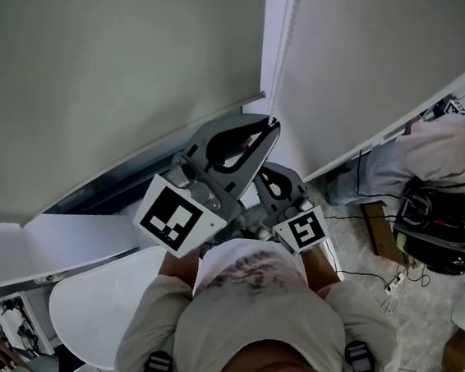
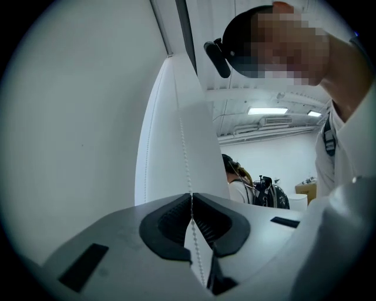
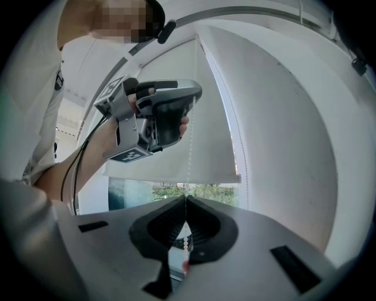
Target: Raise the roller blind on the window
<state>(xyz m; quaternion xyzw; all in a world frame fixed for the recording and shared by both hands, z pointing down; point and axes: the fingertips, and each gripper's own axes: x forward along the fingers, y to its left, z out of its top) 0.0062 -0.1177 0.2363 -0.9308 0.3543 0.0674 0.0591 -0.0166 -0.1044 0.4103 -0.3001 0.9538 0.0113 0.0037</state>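
A grey roller blind (image 1: 121, 70) covers the window on the left, and its bottom bar (image 3: 176, 174) hangs above a strip of glass with greenery (image 3: 197, 191). The white bead chain (image 1: 287, 38) runs down beside the frame. My left gripper (image 1: 267, 127) is the higher one and is shut on the bead chain (image 2: 183, 141), which passes between its pads (image 2: 176, 217). Just below it, my right gripper (image 1: 271, 177) is also shut on the same chain (image 3: 187, 170). In the right gripper view the left gripper (image 3: 187, 111) holds the chain overhead.
A second blind (image 1: 377, 64) hangs to the right of the frame. Another person (image 1: 434, 153) sits at the right with a black backpack (image 1: 442, 236), and cables (image 1: 371, 278) lie on the floor. A white round seat (image 1: 96, 307) stands below the window sill (image 1: 61, 241).
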